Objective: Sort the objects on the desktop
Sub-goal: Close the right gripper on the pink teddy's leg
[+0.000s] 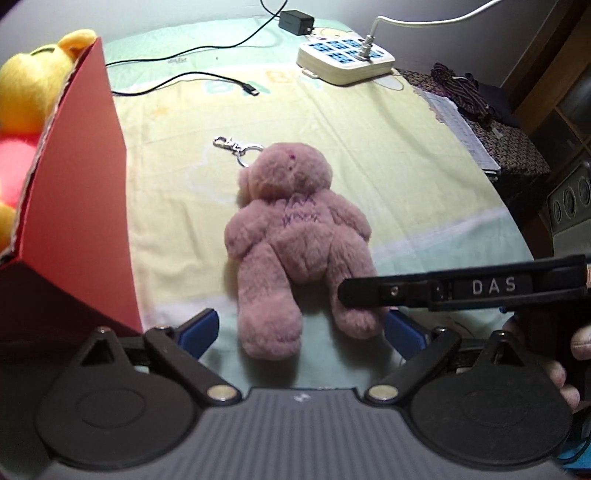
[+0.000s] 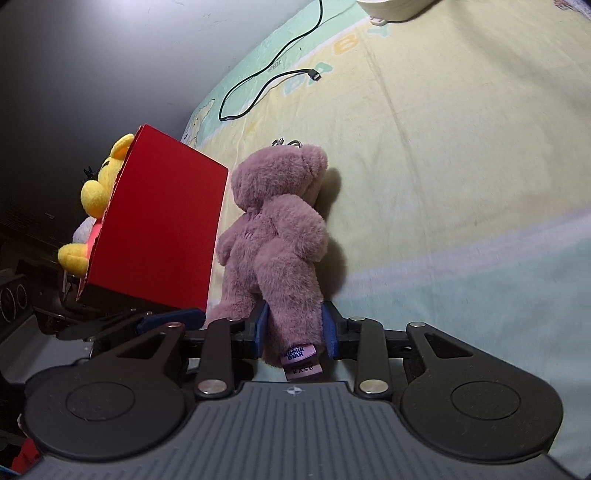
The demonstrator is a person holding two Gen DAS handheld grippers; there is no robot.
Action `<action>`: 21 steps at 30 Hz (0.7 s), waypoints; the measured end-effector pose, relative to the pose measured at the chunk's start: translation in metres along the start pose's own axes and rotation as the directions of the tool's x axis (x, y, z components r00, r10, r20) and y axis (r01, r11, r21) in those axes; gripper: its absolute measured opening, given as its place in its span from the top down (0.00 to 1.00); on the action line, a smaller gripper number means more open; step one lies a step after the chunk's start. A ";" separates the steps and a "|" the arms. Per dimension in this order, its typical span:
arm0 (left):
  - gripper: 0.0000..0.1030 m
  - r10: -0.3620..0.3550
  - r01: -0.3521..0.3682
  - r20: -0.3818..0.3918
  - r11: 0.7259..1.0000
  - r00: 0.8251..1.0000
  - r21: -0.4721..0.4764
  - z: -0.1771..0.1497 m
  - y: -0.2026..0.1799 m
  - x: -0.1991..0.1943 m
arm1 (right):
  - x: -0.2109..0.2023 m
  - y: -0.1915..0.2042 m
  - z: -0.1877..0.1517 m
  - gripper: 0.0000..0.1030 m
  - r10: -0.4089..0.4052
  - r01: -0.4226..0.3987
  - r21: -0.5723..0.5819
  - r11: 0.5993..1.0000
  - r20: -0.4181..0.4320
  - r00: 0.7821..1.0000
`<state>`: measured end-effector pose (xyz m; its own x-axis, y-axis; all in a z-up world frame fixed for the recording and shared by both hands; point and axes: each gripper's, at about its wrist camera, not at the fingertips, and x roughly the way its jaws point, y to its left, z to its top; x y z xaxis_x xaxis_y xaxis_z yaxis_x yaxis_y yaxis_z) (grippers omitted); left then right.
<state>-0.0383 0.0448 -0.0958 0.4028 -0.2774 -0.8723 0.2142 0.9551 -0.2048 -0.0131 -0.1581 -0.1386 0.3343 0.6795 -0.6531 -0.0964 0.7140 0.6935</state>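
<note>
A mauve plush bear [image 1: 295, 236] with a metal key clasp [image 1: 236, 146] at its head lies on the pale yellow cloth. My left gripper [image 1: 301, 332] is open, its blue fingers [image 1: 199, 328] standing wide on either side of the bear's legs without touching them. In the right wrist view my right gripper [image 2: 293, 332] is shut on one leg of the plush bear [image 2: 273, 229], just above its pink label. Its black finger [image 1: 369, 291] reaches in from the right in the left wrist view. A red box [image 1: 77, 206] holding a yellow plush toy [image 1: 29, 85] stands to the bear's left.
A white power strip [image 1: 345, 59] with a plugged cord, a black adapter [image 1: 295, 21] and a loose black cable [image 1: 251, 89] lie at the far end of the cloth [image 1: 406, 155]. Dark patterned fabric [image 1: 509, 147] and papers [image 1: 461, 129] are off its right edge. Fingers of a hand [image 1: 580, 343] show at right.
</note>
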 end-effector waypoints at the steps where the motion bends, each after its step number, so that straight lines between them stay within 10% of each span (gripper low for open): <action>1: 0.06 -0.016 0.016 -0.001 1.000 1.000 0.006 -0.001 -0.002 -0.001 | -0.003 -0.002 -0.004 0.67 -0.003 0.003 0.012 1.000 0.006 1.000; 21: 0.04 -0.101 0.100 0.007 0.995 0.995 0.009 0.016 -0.002 -0.005 | -0.012 -0.029 0.020 0.46 0.063 -0.092 0.167 0.982 0.173 0.983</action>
<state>-0.0268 0.0424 -0.0835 0.3858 -0.3727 -0.8440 0.2612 0.9214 -0.2875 0.0042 -0.1902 -0.1452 0.4851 0.6833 -0.5457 0.0309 0.6103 0.7916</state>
